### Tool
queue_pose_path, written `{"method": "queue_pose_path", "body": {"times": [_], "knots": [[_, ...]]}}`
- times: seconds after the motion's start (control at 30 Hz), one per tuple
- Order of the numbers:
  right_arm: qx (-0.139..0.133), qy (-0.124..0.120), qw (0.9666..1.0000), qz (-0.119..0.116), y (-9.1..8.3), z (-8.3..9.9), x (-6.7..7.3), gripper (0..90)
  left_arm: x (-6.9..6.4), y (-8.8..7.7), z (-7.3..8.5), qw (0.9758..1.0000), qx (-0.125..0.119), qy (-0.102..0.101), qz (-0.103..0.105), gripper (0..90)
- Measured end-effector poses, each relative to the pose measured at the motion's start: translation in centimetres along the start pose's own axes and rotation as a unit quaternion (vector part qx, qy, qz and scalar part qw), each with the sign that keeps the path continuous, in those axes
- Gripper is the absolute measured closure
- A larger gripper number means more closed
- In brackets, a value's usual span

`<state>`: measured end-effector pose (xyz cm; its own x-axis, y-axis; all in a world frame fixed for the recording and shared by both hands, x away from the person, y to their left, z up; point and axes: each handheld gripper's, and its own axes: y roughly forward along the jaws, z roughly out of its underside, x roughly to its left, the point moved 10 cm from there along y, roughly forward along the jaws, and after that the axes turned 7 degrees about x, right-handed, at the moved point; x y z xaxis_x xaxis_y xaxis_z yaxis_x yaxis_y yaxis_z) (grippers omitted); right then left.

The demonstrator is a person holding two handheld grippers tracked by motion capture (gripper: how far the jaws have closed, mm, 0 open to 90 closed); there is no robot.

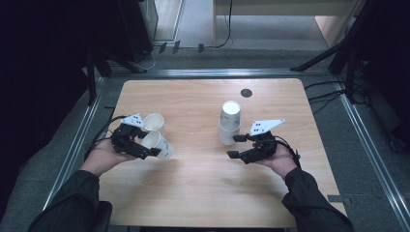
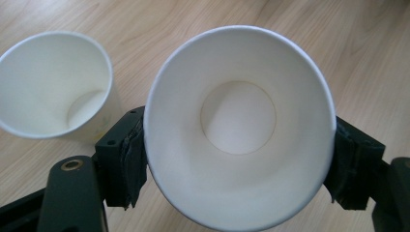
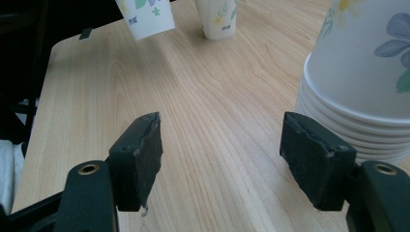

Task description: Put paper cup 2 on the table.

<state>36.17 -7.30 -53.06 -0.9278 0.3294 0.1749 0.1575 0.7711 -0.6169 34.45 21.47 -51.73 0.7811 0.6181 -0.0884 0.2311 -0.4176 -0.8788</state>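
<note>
Presently the left gripper (image 1: 155, 151) pinches a paper cup (image 2: 239, 128) by its sides, tilted above the table (image 1: 193, 193) at its nine o'clock; a second cup (image 1: 153, 122) stands just beside. The right gripper (image 1: 233, 146), jaws spread and holding nothing, waits near the inverted cup stack (image 1: 229, 123) at centre. Risk: the pinched rim looks ovalled, possibly from the camera angle; further squeeze could crease it, or the cup could slip.
</note>
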Motion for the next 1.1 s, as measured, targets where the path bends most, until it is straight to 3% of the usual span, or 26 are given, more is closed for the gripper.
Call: {"method": "queue_pose_path", "body": {"times": [0.4, 0.6, 0.8, 1.1], "knots": [[0.001, 0.003, 1.0000, 0.000, 0.0, 0.0, -0.1, 32.2, 0.9, 0.2, 1.8, 0.9989, 0.041, 0.008, -0.018, 22.7], [0.003, 0.002, 1.0000, 0.001, 0.1, 0.1, -0.1, 32.2, 1.6, 1.2, 2.5, 0.9962, 0.073, 0.014, -0.046, 22.6], [0.002, 0.006, 1.0000, 0.002, 0.0, 0.1, -0.2, 32.3, 2.2, 1.8, 2.2, 0.9955, 0.079, 0.006, -0.051, 22.6], [0.001, 0.007, 1.0000, 0.003, 0.0, 0.1, -0.2, 32.3, 2.5, 2.4, 2.4, 0.9935, 0.096, 0.013, -0.060, 22.5]]}}
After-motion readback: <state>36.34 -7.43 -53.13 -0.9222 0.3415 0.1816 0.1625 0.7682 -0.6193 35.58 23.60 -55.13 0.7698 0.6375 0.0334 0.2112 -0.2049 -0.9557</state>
